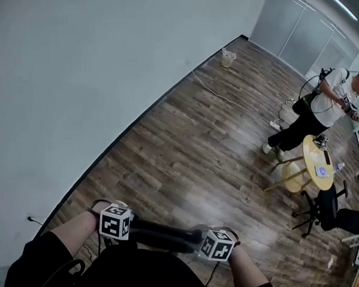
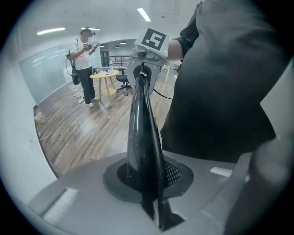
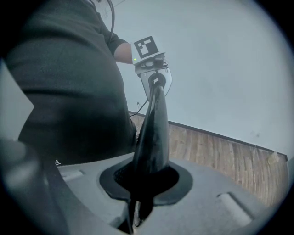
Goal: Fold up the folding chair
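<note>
- Black folding chair [image 1: 166, 233], of which only a slim dark bar shows, runs level between the two grippers. It sits close against the person's dark-clothed front, above the wood floor [image 1: 185, 145].
- At its left end, the left gripper [image 1: 119, 224] has its jaws nearly together, pinching the bar.
- At its right end, the right gripper [image 1: 216, 245] clamps it the same way.
- Each gripper view looks along the bar to the other gripper's marker cube.
</note>
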A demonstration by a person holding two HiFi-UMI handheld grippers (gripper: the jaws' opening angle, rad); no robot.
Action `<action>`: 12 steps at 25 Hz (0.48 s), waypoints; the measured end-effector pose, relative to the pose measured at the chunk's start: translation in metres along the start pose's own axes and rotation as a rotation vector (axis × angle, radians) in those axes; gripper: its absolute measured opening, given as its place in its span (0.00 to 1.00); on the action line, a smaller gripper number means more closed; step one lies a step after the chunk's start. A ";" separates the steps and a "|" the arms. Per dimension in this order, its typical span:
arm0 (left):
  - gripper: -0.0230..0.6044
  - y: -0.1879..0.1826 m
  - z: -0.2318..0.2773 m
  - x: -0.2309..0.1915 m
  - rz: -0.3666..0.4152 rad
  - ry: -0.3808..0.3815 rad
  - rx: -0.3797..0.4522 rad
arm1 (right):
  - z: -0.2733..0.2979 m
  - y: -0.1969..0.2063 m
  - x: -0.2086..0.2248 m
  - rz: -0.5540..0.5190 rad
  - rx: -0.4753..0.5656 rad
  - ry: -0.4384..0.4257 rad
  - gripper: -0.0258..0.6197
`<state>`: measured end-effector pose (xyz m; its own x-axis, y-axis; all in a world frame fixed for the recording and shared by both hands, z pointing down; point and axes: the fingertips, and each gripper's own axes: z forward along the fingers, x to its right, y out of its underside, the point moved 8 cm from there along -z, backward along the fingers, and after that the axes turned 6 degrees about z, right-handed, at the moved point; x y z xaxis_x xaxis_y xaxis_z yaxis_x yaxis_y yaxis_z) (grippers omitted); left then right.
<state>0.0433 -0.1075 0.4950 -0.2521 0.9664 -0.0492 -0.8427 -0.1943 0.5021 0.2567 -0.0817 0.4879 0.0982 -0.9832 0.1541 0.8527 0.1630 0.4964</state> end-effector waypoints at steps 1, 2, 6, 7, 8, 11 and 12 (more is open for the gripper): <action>0.12 0.010 -0.007 0.001 -0.013 -0.011 0.001 | 0.005 -0.011 0.004 -0.014 -0.005 -0.005 0.14; 0.12 0.021 -0.013 0.001 -0.027 -0.023 0.002 | 0.010 -0.023 0.009 -0.027 -0.010 -0.010 0.14; 0.12 0.068 -0.041 0.003 -0.082 -0.077 0.008 | 0.032 -0.074 0.030 -0.092 -0.033 -0.023 0.14; 0.12 0.080 -0.048 0.004 -0.098 -0.094 0.010 | 0.038 -0.087 0.035 -0.112 -0.040 -0.027 0.14; 0.12 0.092 -0.055 0.005 -0.114 -0.109 0.012 | 0.044 -0.100 0.041 -0.133 -0.047 -0.032 0.14; 0.12 0.129 -0.076 0.012 -0.161 -0.152 0.021 | 0.064 -0.141 0.054 -0.190 -0.066 -0.050 0.13; 0.12 0.142 -0.083 0.016 -0.180 -0.167 0.024 | 0.072 -0.156 0.059 -0.209 -0.073 -0.059 0.13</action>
<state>-0.1201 -0.1341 0.4937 -0.0155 0.9999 0.0026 -0.8547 -0.0146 0.5189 0.0929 -0.1588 0.4807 -0.1130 -0.9881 0.1047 0.8862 -0.0526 0.4602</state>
